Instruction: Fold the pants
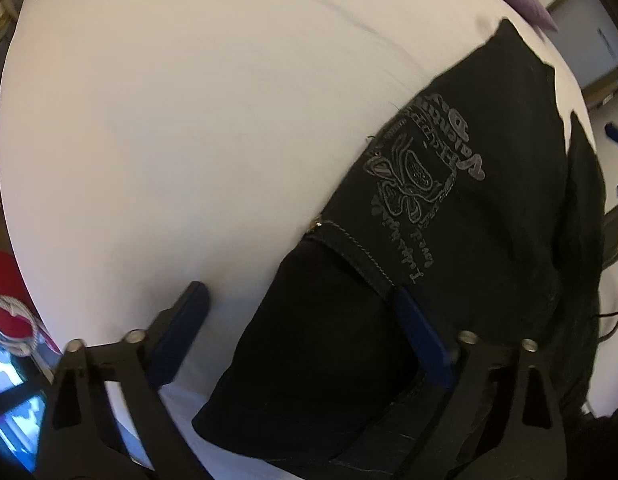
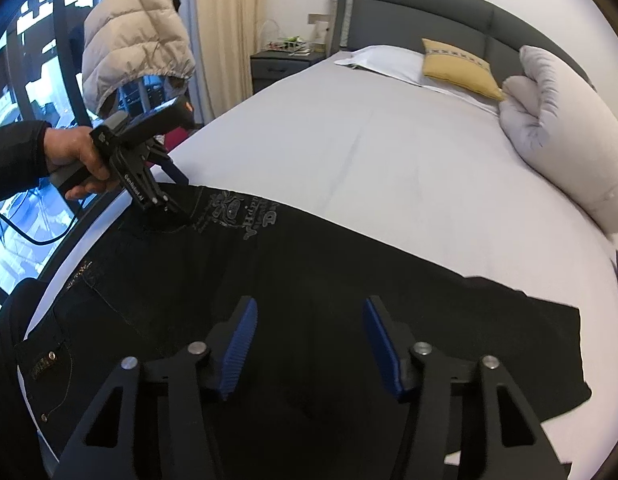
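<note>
Black pants (image 2: pixel 309 280) with a grey printed design lie flat across the white bed (image 2: pixel 389 152), legs running to the right. My left gripper (image 1: pixel 301 308) is open low over the waist end of the pants (image 1: pixel 449 208); one blue finger is over the sheet, the other rests on the fabric by a stitched pocket seam. In the right wrist view the left gripper (image 2: pixel 179 196) sits at the far top edge of the pants near the print. My right gripper (image 2: pixel 309 344) is open and empty, hovering over the middle of the pants.
A grey headboard (image 2: pixel 429 12), a yellow cushion (image 2: pixel 457 66) and white pillows (image 2: pixel 557 120) are at the far end of the bed. A puffer jacket (image 2: pixel 133 40) hangs by the window at left. A nightstand (image 2: pixel 285 64) stands beside the bed.
</note>
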Demonstrator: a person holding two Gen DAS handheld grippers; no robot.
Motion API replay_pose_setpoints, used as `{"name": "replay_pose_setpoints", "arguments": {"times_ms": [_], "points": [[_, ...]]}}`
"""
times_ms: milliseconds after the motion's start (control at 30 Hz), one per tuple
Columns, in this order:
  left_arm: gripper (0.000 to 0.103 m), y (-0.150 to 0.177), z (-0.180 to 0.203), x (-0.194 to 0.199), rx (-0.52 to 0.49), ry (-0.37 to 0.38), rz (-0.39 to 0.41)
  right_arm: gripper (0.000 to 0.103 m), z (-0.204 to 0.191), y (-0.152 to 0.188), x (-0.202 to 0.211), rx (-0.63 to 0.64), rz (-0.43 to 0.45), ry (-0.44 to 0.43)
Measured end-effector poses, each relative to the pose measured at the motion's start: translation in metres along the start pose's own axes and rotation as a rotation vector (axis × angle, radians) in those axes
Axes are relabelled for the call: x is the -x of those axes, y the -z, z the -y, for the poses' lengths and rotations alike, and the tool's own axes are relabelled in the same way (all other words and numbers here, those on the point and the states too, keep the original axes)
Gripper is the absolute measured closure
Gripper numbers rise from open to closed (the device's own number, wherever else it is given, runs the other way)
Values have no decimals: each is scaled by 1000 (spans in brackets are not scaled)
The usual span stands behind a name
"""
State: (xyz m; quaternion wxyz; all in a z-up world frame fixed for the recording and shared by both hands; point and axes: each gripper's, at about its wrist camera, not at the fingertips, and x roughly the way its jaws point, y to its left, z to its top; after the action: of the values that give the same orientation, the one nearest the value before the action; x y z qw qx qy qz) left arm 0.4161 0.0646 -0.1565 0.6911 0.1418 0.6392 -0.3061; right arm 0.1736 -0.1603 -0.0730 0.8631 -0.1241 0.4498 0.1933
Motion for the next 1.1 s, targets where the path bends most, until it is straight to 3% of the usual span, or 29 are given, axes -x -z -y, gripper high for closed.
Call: {"name": "replay_pose_setpoints", "arguments": {"times_ms": [33,133,167,300,400,667,767,833,933,1100], "points": [[23,0,-5,2,14,10,1,50,-1,-4,-3,12,2,-4],[53,0,-20,8,57,44,5,54,-5,-14,-11,49,2,-15],[70,1,-25,10,75,61,8,54,-6,-18,-14,63,1,-15],[87,11,-31,19,102,77,53,58,-11,-40,-27,126,-20,-27],[95,29,-25,42,95,68,122,58,-14,-51,-34,170,-28,-25],[98,103,38,104,-28,-54,293,58,-25,-79,-57,353,-81,-55],[100,117,69,103,-47,-79,324,58,-31,-88,-72,432,-116,-56],[100,112,89,93,-54,-93,320,58,-31,-93,-88,475,-157,-53],[100,110,82,84,-46,-108,303,58,-31,-101,-106,492,-194,-52],[96,67,69,77,-104,-50,276,54,-25,-110,-104,420,-152,-140]]}}
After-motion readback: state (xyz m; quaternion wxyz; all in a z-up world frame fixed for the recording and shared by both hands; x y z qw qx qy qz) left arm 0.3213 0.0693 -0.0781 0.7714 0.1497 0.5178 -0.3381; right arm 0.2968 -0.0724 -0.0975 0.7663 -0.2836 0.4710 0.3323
